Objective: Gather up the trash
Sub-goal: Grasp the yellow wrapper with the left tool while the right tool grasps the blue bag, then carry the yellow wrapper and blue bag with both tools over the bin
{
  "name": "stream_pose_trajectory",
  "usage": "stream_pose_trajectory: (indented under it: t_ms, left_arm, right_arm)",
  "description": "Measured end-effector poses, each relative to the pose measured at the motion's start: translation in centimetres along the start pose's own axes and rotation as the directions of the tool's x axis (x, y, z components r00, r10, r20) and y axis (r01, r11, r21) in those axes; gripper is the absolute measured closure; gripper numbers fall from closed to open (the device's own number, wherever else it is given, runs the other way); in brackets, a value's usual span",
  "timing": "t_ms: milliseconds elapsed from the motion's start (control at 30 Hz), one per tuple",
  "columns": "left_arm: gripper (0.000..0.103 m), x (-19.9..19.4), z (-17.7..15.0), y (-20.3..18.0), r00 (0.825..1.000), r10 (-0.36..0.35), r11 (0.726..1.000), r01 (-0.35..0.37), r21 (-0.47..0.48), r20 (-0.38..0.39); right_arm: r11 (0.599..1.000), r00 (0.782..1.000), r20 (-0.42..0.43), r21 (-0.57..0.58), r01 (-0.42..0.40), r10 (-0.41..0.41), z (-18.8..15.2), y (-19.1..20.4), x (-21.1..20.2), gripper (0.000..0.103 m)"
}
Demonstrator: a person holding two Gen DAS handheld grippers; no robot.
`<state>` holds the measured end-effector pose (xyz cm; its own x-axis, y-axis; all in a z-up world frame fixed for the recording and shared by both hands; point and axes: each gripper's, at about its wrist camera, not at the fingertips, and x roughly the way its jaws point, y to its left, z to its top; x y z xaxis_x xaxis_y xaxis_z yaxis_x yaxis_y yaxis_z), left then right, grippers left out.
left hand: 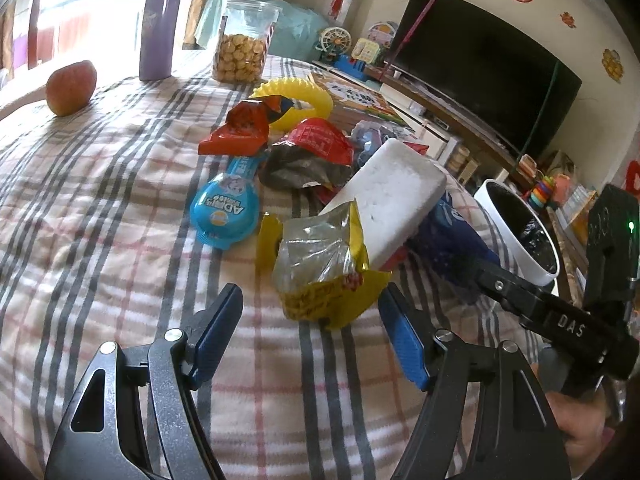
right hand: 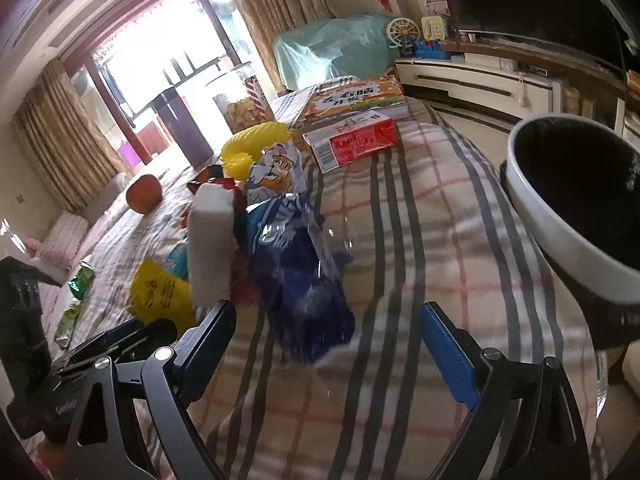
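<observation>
A torn yellow wrapper (left hand: 320, 268) lies on the checked tablecloth (left hand: 120, 200), and its near edge sits between the spread fingers of my left gripper (left hand: 310, 308), which is open and not pressing it. Behind it lean a white foam block (left hand: 392, 200) and a dark blue snack bag (left hand: 452, 236). In the right wrist view the blue snack bag (right hand: 296, 272) reaches in between the wide fingers of my right gripper (right hand: 328, 320), which is open. A white bin with a black liner (right hand: 572, 200) stands at the table's right edge.
Further back lie red wrappers (left hand: 240, 128), a round blue packet (left hand: 224, 212), a yellow ring (left hand: 296, 96), an apple (left hand: 71, 88), a purple bottle (left hand: 160, 28) and a snack jar (left hand: 244, 40). A red box (right hand: 352, 140) and a book (right hand: 356, 96) lie far right.
</observation>
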<state>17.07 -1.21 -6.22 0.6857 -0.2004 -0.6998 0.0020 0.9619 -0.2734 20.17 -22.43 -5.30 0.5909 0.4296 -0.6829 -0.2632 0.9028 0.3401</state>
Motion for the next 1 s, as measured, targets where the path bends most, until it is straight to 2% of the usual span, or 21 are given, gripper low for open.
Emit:
stream_pose_trajectory:
  t_ms: [33,133,167,200,267,333,700,1000]
  left_arm:
    - [0.033,0.1,0.0,-0.1,1.0,0.001,1.0,-0.001,0.008,0.001]
    - [0.066,0.4,-0.2,-0.7,1.0,-0.012,0.999,0.012,0.035,-0.008]
    - [0.073,0.5,-0.3,-0.8,1.0,-0.018,0.999,0.018,0.041,-0.017]
    - [0.073,0.6,-0.4,-0.9,1.0,-0.02,0.999,0.021,0.043,-0.018]
    - [0.081,0.3,-0.6,-1.1,0.999,-0.034,0.998,0.035,0.044,-0.005]
    - [0.086,-0.1,-0.7,-1.4,0.999,-0.048,0.997,0.048,0.053,-0.002]
    - [0.087,-1.1,-1.7,-5.7,0.992,-0.128,0.979,0.129,0.159,-0.014]
    - [0.087,-0.3,-1.7,-8.8,0.984,-0.171,0.963,0.179,0.201,-0.056]
  right_arm:
    - [1.0,1.0,-0.004,0.0,-0.002,0.002,0.1,0.0,0.3,0.009]
    - [1.0,1.0,-0.013,-0.015,0.001,-0.001,0.4,0.3,1.0,0.015]
    - [1.0,1.0,-0.013,-0.02,0.001,-0.001,0.3,0.3,1.1,0.03]
    - [1.0,1.0,-0.018,-0.023,0.0,0.0,0.2,0.3,1.2,0.047]
    - [1.0,1.0,-0.023,-0.014,-0.02,0.02,0.0,0.1,1.0,0.054]
    - [1.0,1.0,-0.013,-0.012,-0.023,0.022,-0.4,-0.1,0.4,0.065]
    - [0.997,0.999,0.046,0.078,-0.011,0.008,-1.6,-3.0,-3.6,0.067]
    - [0.992,0.996,0.086,0.124,0.02,-0.03,-2.0,-5.5,-6.5,0.067]
